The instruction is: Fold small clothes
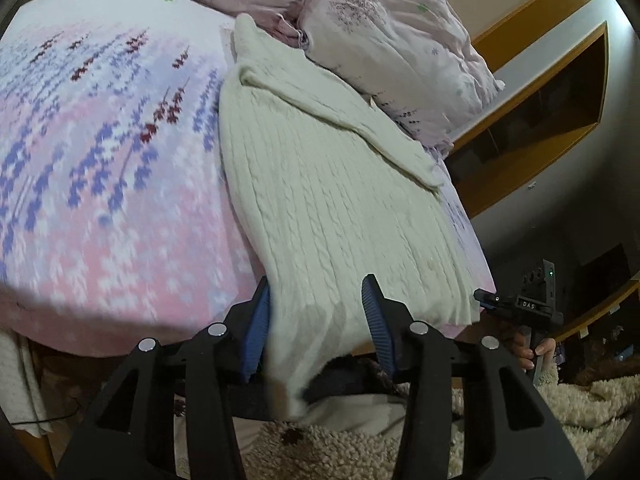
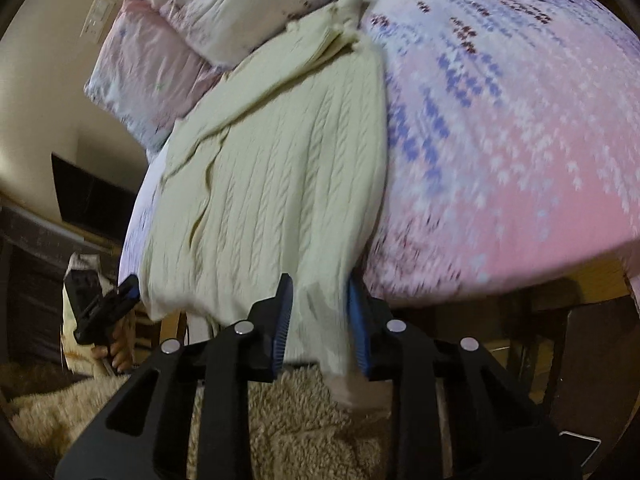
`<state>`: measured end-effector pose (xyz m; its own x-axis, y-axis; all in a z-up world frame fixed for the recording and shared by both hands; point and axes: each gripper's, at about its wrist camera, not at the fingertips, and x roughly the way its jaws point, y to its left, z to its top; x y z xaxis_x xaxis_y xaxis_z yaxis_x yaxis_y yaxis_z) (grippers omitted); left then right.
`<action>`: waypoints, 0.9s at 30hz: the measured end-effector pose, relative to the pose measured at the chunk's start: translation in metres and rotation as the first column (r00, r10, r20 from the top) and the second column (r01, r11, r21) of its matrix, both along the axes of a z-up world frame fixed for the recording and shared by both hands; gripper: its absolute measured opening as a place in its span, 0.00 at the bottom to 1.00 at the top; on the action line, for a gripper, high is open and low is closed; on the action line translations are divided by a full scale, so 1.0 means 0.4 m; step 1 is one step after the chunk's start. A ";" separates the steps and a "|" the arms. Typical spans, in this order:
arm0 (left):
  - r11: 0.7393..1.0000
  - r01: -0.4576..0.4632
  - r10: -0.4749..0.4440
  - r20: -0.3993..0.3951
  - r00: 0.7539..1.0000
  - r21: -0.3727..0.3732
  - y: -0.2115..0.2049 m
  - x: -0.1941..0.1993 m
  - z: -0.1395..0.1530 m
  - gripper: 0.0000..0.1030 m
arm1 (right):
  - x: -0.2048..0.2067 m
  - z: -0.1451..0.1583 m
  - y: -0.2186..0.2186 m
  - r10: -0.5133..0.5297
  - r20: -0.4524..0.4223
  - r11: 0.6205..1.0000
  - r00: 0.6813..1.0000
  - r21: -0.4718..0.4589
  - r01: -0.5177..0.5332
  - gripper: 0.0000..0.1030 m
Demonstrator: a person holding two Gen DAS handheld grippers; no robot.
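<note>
A cream cable-knit sweater [image 1: 320, 184] lies lengthwise near the edge of a bed with a pink and purple floral cover [image 1: 100, 184]. Its hem hangs over the bed's near edge. My left gripper [image 1: 316, 312] is open, its blue-padded jaws on either side of one hanging hem corner. My right gripper [image 2: 320, 312] is open too, its jaws around the other hem corner of the sweater [image 2: 272, 184]. Each gripper also shows in the other's view: the right one [image 1: 520, 304] at the hem's far side, the left one [image 2: 104, 304] likewise. A sleeve is folded across the upper body.
Two floral pillows [image 1: 392, 48] lie at the head of the bed, touching the sweater's collar end. A wooden bed frame and headboard [image 1: 560, 92] stand beside them. A shaggy cream rug [image 2: 300, 432] covers the floor below the grippers. A dark desk [image 2: 48, 240] stands off the bedside.
</note>
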<state>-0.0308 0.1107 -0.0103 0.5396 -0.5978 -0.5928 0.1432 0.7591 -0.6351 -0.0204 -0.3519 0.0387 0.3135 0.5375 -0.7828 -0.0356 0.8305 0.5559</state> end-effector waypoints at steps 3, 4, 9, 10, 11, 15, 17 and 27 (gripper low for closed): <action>1.000 0.016 -0.016 -0.024 1.000 -0.023 -0.010 -0.016 -0.008 0.41 | -0.017 -0.008 0.020 0.038 -0.035 0.999 0.999 -0.013 -0.038 0.28; 1.000 0.018 -0.018 -0.028 0.999 -0.026 -0.013 -0.019 -0.009 0.40 | -0.018 -0.013 0.023 0.041 -0.040 0.999 0.998 -0.012 -0.042 0.27; 0.999 0.033 -0.034 -0.070 0.997 -0.013 -0.025 -0.025 -0.018 0.32 | -0.007 -0.034 0.038 0.051 -0.063 0.999 0.997 0.006 -0.051 0.20; 0.999 0.034 -0.034 -0.076 0.997 -0.008 -0.028 -0.025 -0.021 0.31 | -0.005 -0.036 0.038 0.053 -0.065 0.999 0.997 0.008 -0.052 0.20; 0.999 0.034 -0.034 -0.081 0.996 -0.006 -0.028 -0.024 -0.024 0.30 | -0.002 -0.037 0.039 0.054 -0.065 0.998 0.996 0.012 -0.054 0.20; 1.000 0.031 -0.031 -0.098 0.995 -0.005 -0.029 -0.020 -0.038 0.27 | 0.009 -0.044 0.046 0.060 -0.070 0.998 0.996 0.019 -0.059 0.15; 0.999 0.039 -0.037 -0.113 0.993 0.021 -0.033 -0.021 -0.041 0.11 | 0.008 -0.041 0.057 0.081 -0.064 0.997 0.995 0.011 -0.080 0.10; 0.996 -0.004 -0.001 0.059 0.998 0.088 -0.002 0.021 0.078 0.04 | 0.029 0.130 0.060 0.051 0.215 0.993 0.975 -0.116 -0.026 0.07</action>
